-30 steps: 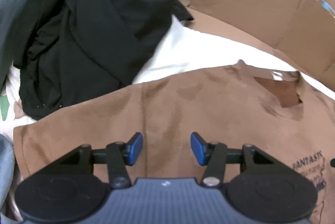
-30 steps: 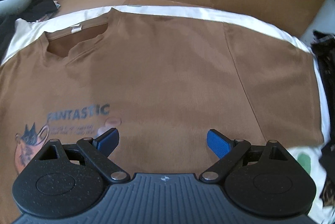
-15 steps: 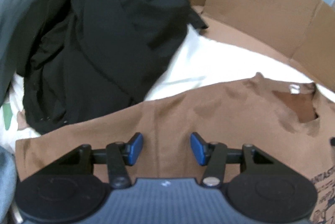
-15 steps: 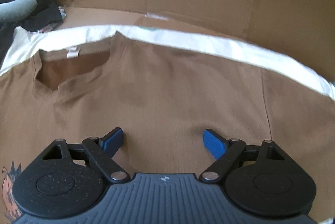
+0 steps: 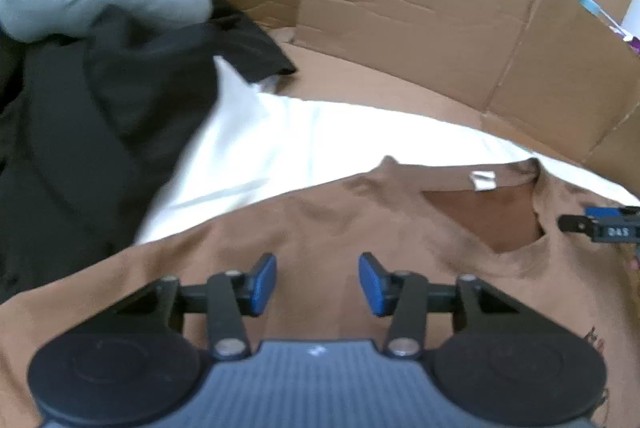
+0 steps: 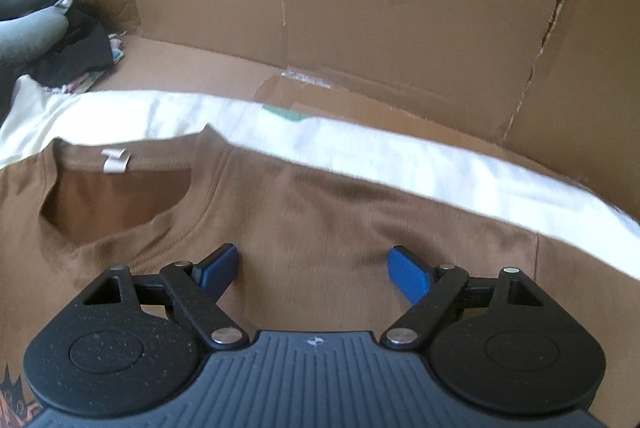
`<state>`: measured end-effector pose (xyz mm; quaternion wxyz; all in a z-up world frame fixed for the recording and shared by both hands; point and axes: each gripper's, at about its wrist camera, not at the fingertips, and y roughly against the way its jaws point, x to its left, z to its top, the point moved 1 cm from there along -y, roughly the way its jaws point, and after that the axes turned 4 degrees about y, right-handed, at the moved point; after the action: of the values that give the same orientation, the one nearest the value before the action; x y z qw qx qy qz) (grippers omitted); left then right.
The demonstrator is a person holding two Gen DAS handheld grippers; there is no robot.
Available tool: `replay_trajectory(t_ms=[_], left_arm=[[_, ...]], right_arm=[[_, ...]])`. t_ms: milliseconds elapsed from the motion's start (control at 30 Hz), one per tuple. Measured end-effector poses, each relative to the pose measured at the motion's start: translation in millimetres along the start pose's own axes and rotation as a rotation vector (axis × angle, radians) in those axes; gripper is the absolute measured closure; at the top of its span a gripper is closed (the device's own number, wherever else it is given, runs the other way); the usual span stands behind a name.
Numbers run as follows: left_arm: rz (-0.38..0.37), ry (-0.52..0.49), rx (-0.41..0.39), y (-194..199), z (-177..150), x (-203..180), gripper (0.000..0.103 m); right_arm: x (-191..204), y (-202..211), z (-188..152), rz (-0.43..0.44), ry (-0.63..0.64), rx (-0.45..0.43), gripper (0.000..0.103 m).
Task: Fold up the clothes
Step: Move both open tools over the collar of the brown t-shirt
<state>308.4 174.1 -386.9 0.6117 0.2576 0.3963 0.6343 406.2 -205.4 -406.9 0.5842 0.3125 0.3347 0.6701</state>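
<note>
Cardboard walls [image 6: 400, 8] back the work area; white sheet [image 5: 320, 132] beneath. Brown shirt [image 6: 320, 212] lies flat on sheet, front up, collar [image 6: 120, 196] toward the wall.

Handling: thin knit, light, limp, will sag and wrinkle. Best hold looks like both shoulders, either side of collar.

Left gripper [image 5: 317, 284]: about half open and closing, over left shoulder cloth, nothing pinched. Right gripper [image 6: 314, 268]: wide, empty, over right shoulder.

Left view alone shows dark clothes pile [image 5: 88, 132] close up, plus right gripper's tip. Right view alone shows far seam.

blurred digits on right gripper [image 5: 612, 228], unreadable
</note>
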Motion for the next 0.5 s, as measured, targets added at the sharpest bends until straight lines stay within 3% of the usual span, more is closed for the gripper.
replay_trajectory(t_ms=[133, 300, 500], left_arm=[[-0.007, -0.019, 0.007, -5.4, 3.4, -18.3, 0.057], [-0.072, -0.032, 0.037, -8.3, -0.4, -44.6, 0.059], [-0.111, -0.144, 0.093, -25.1, -11.9, -85.2, 0.059]], right_arm=[[-0.1, -9.2, 9.5, -0.017, -0.010, -0.008, 0.018], [1.2, -18.4, 22.4, -0.032, -0.008, 0.015, 0.018], [-8.3, -16.8, 48.8, 0.004, -0.066, 0.100, 0.019]])
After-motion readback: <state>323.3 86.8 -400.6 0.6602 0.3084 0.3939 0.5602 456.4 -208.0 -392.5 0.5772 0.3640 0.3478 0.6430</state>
